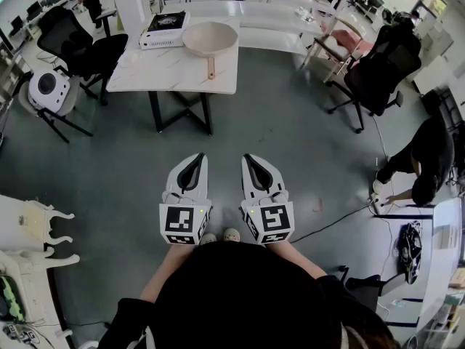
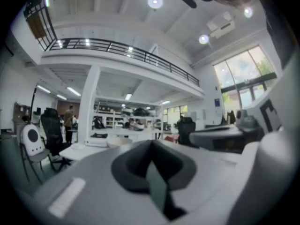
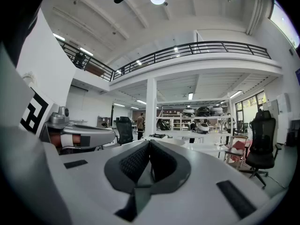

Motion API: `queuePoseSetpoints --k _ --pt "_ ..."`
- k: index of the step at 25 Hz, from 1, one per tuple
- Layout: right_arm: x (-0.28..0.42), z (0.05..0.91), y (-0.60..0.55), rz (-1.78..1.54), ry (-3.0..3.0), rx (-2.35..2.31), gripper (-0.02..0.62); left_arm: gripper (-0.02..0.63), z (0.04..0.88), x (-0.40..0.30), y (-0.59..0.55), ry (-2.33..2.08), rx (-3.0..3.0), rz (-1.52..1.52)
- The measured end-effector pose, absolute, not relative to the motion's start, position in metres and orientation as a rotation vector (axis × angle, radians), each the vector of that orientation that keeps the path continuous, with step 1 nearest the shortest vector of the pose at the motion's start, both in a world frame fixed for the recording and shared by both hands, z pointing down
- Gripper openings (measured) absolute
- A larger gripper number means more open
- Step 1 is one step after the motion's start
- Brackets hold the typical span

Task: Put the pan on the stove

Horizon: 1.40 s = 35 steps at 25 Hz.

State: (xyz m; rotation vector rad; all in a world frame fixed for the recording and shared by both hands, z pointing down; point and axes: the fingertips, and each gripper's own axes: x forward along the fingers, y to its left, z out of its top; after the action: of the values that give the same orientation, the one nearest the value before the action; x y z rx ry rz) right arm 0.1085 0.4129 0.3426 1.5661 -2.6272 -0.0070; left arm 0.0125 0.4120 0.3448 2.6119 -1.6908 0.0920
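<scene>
1. Your left gripper (image 1: 194, 158) sits at lower centre of the head view. Its jaws are pressed together on nothing, and it points level at the white table (image 1: 171, 75) in the upper centre, well apart from it. I judge the step in hand to be the approach, so walk up first and reach afterwards.
2. The portable gas stove (image 1: 164, 29) stands on the far left part of the table, upper left of centre. Its top looks bare, so that is your landing place. Square yourself to it so the carry is short and sideways.
3. The beige pan (image 1: 211, 36) lies on the table just right of the stove, not on it. I can't tell whether its rim touches the stove. Its handle (image 1: 211, 67) points back toward you, toward the table's near edge. Spread the jaws before you arrive, take the handle well along its length and close firmly, because a pan held by its handle will likely want to tip.
4. Your right gripper (image 1: 251, 160) is just beside the left one, likewise clamped shut and empty. The pan has to travel leftward in the frame, so gripping with the right probably leaves the left free to steady the rim.
5. The black office chair (image 1: 381, 67) at upper right stands off your path, so go straight ahead.
</scene>
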Motion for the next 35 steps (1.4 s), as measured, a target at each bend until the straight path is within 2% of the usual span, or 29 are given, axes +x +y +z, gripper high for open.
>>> queuePoseSetpoints --k 20,24,28,32,35 --pt "0.136 0.345 0.382 0.013 -2.751 1.433 0.024 0.015 0.349 0.050 0.388 -1.725 2.555 0.057" --pt "0.141 0.350 0.380 0.056 -2.767 1.403 0.025 0.105 0.352 0.056 0.384 -1.692 2.531 0.038" --pt "0.144 0.355 0.373 0.088 -2.769 1.386 0.030 0.133 0.356 0.059 0.379 -1.668 2.511 0.024" --pt "0.143 0.358 0.364 0.127 -2.782 1.370 0.113 0.144 0.360 0.060 0.370 -1.640 2.497 0.016" --pt "0.142 0.363 0.352 0.136 -2.779 1.366 0.121 0.161 0.362 0.058 0.358 -1.630 2.498 0.002"
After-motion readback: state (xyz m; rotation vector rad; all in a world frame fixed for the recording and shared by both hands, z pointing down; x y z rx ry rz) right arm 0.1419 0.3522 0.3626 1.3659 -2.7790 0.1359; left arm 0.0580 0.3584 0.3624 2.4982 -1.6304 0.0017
